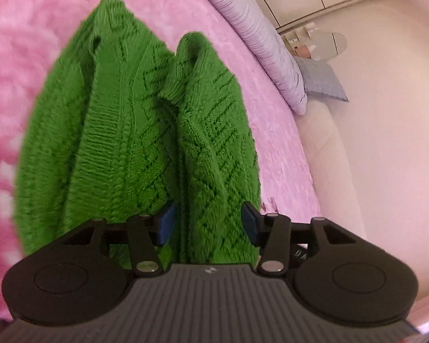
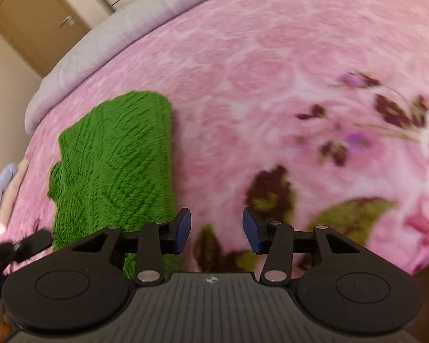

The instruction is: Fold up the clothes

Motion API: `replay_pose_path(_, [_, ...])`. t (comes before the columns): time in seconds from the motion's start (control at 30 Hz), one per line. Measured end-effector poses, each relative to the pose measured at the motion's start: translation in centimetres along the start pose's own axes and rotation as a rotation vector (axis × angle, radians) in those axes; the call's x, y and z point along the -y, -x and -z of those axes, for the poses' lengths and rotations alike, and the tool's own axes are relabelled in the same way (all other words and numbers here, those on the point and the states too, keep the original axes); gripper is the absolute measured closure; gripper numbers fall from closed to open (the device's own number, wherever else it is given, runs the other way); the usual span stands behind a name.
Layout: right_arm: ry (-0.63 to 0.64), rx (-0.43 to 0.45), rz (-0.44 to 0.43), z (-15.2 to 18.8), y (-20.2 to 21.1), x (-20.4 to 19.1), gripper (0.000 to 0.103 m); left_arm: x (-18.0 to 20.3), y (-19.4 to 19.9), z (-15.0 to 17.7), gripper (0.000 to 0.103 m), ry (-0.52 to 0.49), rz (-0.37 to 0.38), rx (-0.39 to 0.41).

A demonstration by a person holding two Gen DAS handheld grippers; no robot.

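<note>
A green knitted sweater (image 1: 134, 131) lies bunched in long folds on the pink blanket (image 1: 20, 43). My left gripper (image 1: 207, 223) is open just over its near end, with a ridge of the knit between the blue pads (image 1: 166, 223). In the right wrist view the sweater (image 2: 114, 165) lies flat at the left. My right gripper (image 2: 216, 230) is open and empty over the flowered blanket (image 2: 271, 85), to the right of the sweater's edge. The tip of the other gripper (image 2: 34, 241) shows at the sweater's near left.
A lilac pillow (image 1: 260, 37) and a small blue-grey cushion (image 1: 323, 80) lie along the bed's far edge. A grey bedcover (image 2: 105, 31) borders the blanket, with a brown door (image 2: 34, 20) behind. Folded pale clothes (image 2: 3, 194) sit at the left edge.
</note>
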State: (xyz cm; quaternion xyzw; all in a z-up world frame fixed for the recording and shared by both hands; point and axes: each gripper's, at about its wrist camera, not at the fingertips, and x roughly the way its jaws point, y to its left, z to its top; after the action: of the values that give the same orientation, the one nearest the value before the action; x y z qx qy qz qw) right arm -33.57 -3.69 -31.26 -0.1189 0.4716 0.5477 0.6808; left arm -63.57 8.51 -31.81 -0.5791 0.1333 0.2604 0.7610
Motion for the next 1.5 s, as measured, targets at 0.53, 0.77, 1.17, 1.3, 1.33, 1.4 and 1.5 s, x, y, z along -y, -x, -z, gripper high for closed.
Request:
replay_pose_path(0.53, [0.352,0.004,-0.053,0.6,-1.5,-10.3,0.078,-0.9,5.7,-1.1,0.094,-0.284,-0.225,0.145])
replay_pose_path(0.77, [0.276,0.001,0.057,-1.8,-0.7,-7.3,0.060,-2.4,6.4,-2.3,0.087,-0.156,-0.118,0.140])
replay_pose_path(1.17, [0.316,-0.151,0.045,-10.2,-5.5,-6.7,0.043,0.3,4.4,-10.3,0.066,-0.286,-0.184,0.108])
replay_pose_path(1.3, [0.328,-0.148,0.050,-11.6,-7.6,-7.4,0.042,-0.4,1.0,-12.8,0.064,-0.284,-0.201,0.067])
replay_pose_path(1.33, [0.326,-0.152,0.046,-11.7,-8.1,-7.4,0.042,-0.7,0.2,-13.2,0.064,-0.273,-0.215,0.054])
replay_pose_path(1.4, [0.317,-0.164,0.031,-11.7,-9.2,-7.4,0.043,-1.7,-1.4,-13.8,0.067,-0.244,-0.214,0.034])
replay_pose_path(1.5, [0.303,-0.160,0.009,-11.3,-9.8,-7.3,0.045,-1.5,-1.9,-13.3,0.090,-0.259,-0.164,0.058])
